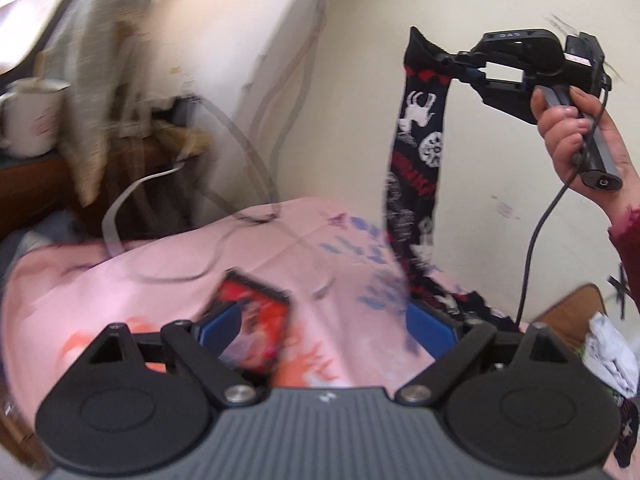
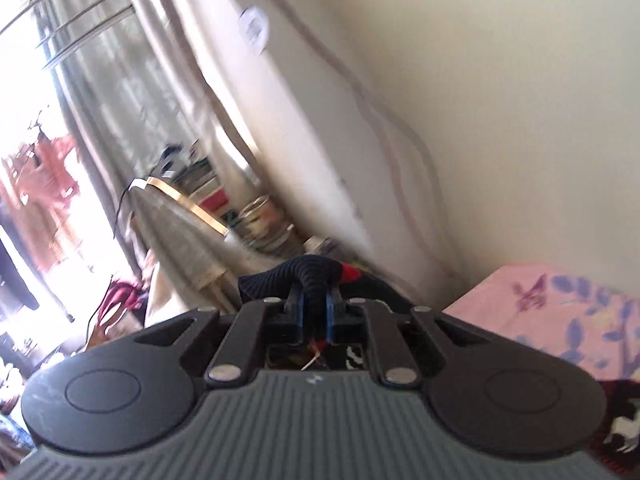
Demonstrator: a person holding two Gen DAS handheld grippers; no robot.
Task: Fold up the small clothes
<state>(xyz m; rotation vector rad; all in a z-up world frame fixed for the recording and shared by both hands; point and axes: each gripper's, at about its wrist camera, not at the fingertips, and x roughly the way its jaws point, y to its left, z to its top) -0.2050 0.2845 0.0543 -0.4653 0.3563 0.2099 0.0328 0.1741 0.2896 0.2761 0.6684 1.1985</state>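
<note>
A long dark sock with red and white patterns hangs down from my right gripper, which is raised high on the right and shut on its ribbed cuff. The sock's lower end trails onto the pink bedsheet. In the right wrist view the cuff is pinched between the blue pads. My left gripper is open and empty, low over the sheet, with blue pads wide apart. More dark patterned fabric lies by its right finger.
A phone with a red screen lies on the sheet by the left finger. Cables cross the sheet. A white mug stands on a wooden ledge at left. White crumpled cloth lies at right. The wall is close behind.
</note>
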